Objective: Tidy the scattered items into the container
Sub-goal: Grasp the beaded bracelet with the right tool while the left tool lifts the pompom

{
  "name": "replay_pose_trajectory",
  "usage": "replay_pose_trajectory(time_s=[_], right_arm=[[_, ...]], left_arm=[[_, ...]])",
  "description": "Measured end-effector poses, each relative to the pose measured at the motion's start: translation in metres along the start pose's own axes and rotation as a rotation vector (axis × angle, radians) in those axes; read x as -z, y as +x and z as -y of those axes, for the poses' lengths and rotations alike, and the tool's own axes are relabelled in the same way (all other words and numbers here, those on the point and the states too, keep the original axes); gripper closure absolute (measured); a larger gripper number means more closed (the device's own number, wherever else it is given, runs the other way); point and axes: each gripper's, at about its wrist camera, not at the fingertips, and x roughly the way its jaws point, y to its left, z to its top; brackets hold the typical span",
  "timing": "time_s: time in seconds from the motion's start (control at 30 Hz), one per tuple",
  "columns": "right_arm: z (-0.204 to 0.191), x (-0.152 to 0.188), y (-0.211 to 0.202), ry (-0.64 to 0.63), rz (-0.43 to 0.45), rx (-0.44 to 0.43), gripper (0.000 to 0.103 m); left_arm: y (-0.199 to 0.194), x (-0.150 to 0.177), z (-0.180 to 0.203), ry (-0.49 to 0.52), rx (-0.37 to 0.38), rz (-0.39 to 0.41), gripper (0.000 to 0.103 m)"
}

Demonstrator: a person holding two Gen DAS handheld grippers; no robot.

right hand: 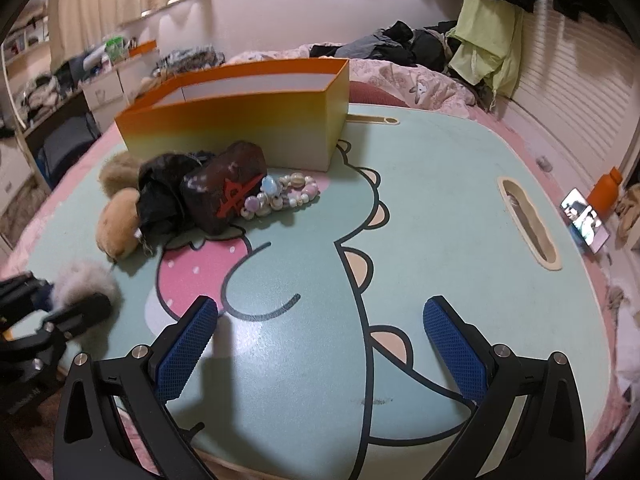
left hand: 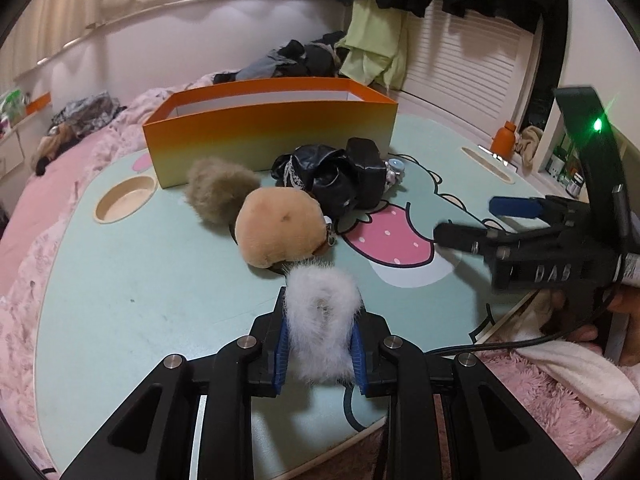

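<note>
My left gripper (left hand: 320,322) is shut on a white fluffy pom-pom (left hand: 322,320), held just above the near part of the mint cartoon table (left hand: 140,280). Beyond it lie a tan plush ball (left hand: 280,226), a brown fur ball (left hand: 218,190), a black shiny bundle (left hand: 320,174) and a dark block (left hand: 366,170). The orange box (left hand: 272,130) stands open at the far side. My right gripper (right hand: 320,320) is open over bare tabletop, nothing between its fingers. In the right wrist view a bead bracelet (right hand: 284,196) lies beside the dark block with a red mark (right hand: 228,194), in front of the orange box (right hand: 240,124).
The table (right hand: 440,200) rests on a pink bed with rumpled bedding all round. It has a round cup recess (left hand: 124,200) at left and a slot (right hand: 528,224) at right. A phone (right hand: 586,220) and an orange bottle (right hand: 606,190) stand at the right. Clothes hang behind.
</note>
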Motion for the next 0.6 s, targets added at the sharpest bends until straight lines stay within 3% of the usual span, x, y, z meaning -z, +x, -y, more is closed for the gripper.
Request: replay_pose_trajectory(time_s=[0.07,0.27,0.53,0.57,0.6], right_arm=[[0.001,-0.007,0.0,0.01,0.006,-0.031,0.023],[-0.005,-0.044,0.01,0.029,0.035,-0.024,0.025],[-0.015,-0.07,0.044,-0.001,-0.017,0.024,0.042],[-0.015,-0.068,0.047,-0.012,-0.029,0.023,0.048],[-0.016,-0.066,0.051,-0.029,-0.045,0.026,0.063]], left_arm=[[0.0,0.001,0.002,0.01,-0.009,0.002,0.079],[-0.002,0.001,0.004,0.022,-0.02,0.003,0.079],[-0.003,0.001,0.005,0.024,-0.021,0.003,0.079],[-0.003,0.001,0.005,0.023,-0.02,0.003,0.079],[-0.003,0.001,0.005,0.023,-0.02,0.003,0.079]])
